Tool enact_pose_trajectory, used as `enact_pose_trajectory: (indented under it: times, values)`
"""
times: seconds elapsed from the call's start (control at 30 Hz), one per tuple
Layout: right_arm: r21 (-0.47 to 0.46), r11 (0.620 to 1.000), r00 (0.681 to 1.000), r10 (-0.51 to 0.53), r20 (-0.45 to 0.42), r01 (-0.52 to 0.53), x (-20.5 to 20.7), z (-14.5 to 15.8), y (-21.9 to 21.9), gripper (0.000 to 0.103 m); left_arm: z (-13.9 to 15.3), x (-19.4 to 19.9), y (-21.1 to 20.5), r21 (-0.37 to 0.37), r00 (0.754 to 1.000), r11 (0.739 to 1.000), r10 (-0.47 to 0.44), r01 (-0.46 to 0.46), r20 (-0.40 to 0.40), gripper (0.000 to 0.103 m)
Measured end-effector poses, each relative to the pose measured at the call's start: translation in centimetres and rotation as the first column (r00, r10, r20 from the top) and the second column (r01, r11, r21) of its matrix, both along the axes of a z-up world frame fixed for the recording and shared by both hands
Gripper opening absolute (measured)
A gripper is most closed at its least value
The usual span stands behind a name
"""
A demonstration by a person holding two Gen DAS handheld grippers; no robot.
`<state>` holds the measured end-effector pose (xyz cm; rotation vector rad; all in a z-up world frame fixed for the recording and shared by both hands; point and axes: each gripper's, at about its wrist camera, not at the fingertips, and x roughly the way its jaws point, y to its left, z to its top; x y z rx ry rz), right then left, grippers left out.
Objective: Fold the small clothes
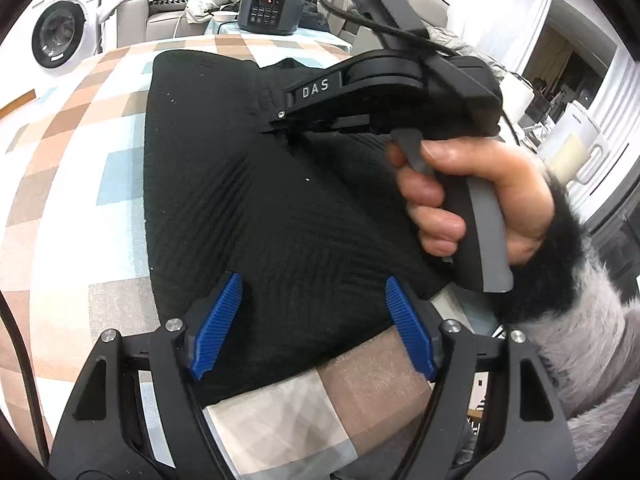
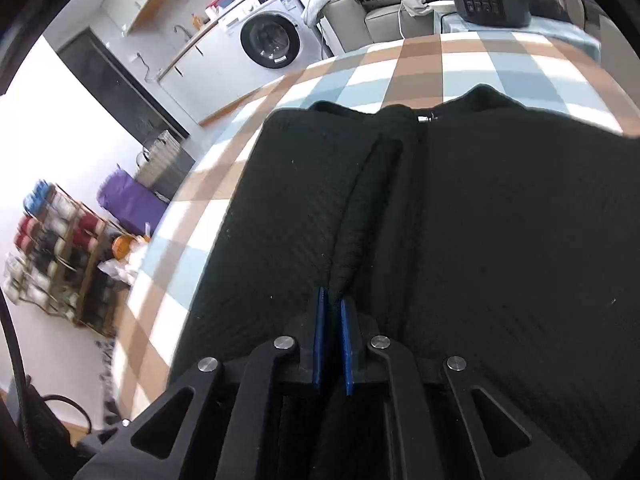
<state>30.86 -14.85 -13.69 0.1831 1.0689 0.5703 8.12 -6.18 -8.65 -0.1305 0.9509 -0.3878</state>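
Observation:
A black ribbed knit garment (image 1: 240,180) lies spread on the checked tablecloth (image 1: 80,160). My left gripper (image 1: 314,284) stands open just above the garment's near hem, its blue pads (image 1: 224,320) wide apart with nothing pinched. A hand (image 1: 460,200) in a fluffy sleeve holds my right gripper (image 1: 276,120), whose tip rests on the garment farther back. In the right wrist view the right gripper (image 2: 333,298) is shut on a raised fold of the black garment (image 2: 500,220), with the cloth squeezed between its narrow blue pads (image 2: 321,320).
A black pressure cooker (image 1: 272,4) stands at the table's far end, with a sofa and clothes behind it. A washing machine (image 2: 268,40) is to the far left. The table's left edge (image 2: 168,248) drops to the floor beside a shelf rack (image 2: 60,248).

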Motion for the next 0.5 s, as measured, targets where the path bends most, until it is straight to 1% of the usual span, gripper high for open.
enact_pose_trajectory:
  times: [0.03, 0.1, 0.17, 0.2, 0.27, 0.33, 0.43, 0.5]
  values:
    - [0.020, 1.000, 1.000, 0.000, -0.007, 0.000, -0.1, 0.2, -0.3, 0.015, 0.2, -0.3, 0.0, 0.000, 1.000, 1.000, 0.003, -0.003, 0.003, 0.072]
    - [0.052, 0.999, 1.000, -0.015, 0.001, 0.015, -0.6, 0.9, -1.4, 0.030, 0.6, -0.6, 0.8, -0.016, 1.000, 1.000, 0.019, -0.019, 0.003, 0.072]
    - [0.073, 0.997, 0.999, -0.036, -0.007, 0.037, -1.1, 1.0, -2.7, 0.037, 1.3, -0.7, 1.9, -0.056, 0.999, 0.997, 0.047, -0.047, 0.006, 0.072]
    - [0.087, 0.995, 0.999, -0.040, -0.022, 0.042, -1.1, 0.9, -3.2, 0.039, 1.8, -0.9, 2.7, -0.079, 0.998, 0.995, 0.068, -0.067, 0.015, 0.072]
    - [0.134, 0.991, 0.996, -0.010, -0.091, 0.022, -1.0, 0.0, -3.8, 0.040, 2.5, -1.0, 4.0, -0.103, 0.994, 0.990, 0.105, -0.102, 0.033, 0.072]
    - [0.157, 0.988, 0.990, 0.021, -0.139, 0.001, -0.7, -0.6, -3.8, 0.041, 2.9, -0.9, 5.5, -0.114, 0.987, 0.982, 0.154, -0.148, 0.046, 0.072]
    - [0.205, 0.978, 0.987, 0.075, -0.145, -0.045, -0.5, -0.8, -2.7, 0.044, 2.3, -0.2, 7.2, -0.094, 0.976, 0.973, 0.215, -0.212, 0.025, 0.072]
    - [0.189, 0.980, 0.988, 0.086, -0.127, -0.061, 0.0, -0.6, -1.6, 0.044, 1.9, -0.3, 8.0, -0.094, 0.969, 0.965, 0.249, -0.247, 0.011, 0.072]
